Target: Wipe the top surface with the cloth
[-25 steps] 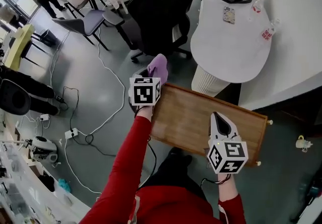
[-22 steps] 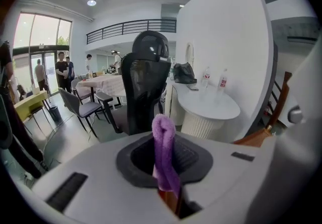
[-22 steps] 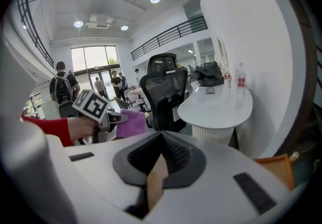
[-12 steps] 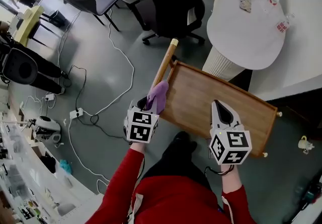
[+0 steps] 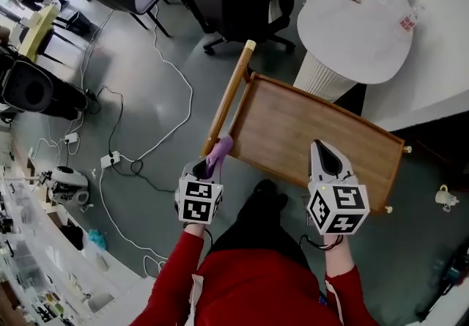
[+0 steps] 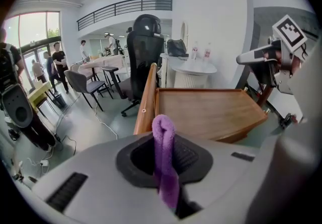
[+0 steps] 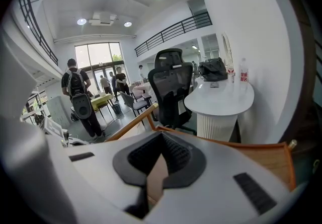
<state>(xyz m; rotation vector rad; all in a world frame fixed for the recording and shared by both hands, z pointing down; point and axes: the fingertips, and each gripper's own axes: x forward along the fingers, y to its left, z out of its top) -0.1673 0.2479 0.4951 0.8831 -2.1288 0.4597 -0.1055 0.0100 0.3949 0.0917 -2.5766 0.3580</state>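
- At the far left, we are seeing bare floor with a white cable (image 5: 178,108) trailing across it; it has no part in the job.
- We are holding the left hand-held gripper (image 5: 207,168) low at the near left, its jaws clamped on the purple cloth (image 5: 220,147), which is sticking up out of them as a folded strip.
- The cloth is sitting just beside the near end of the wooden handle bar (image 5: 230,94). It is at the near left corner of the wooden top surface (image 5: 308,123), and it looks to be off the boards, not lying on them.
- We judge that the wiping is between strokes: the cloth is gripped and ready, but nothing is pressing it on the wood.
- The top itself is looking bare, with nothing standing on it, so the whole panel is open to a stroke.
- The next move is calling for us to carry the cloth right and far, over the raised edge. Then we lay it flat on the boards and drag it across with steady downward pressure, keeping clear of the handle.
- Our right hand-held gripper (image 5: 319,150) is hovering over the near right part of the top, its jaws drawn together on nothing. We cannot tell whether it is touching the wood.
- Far right, the white round desk (image 5: 344,42) is standing well apart from the work.
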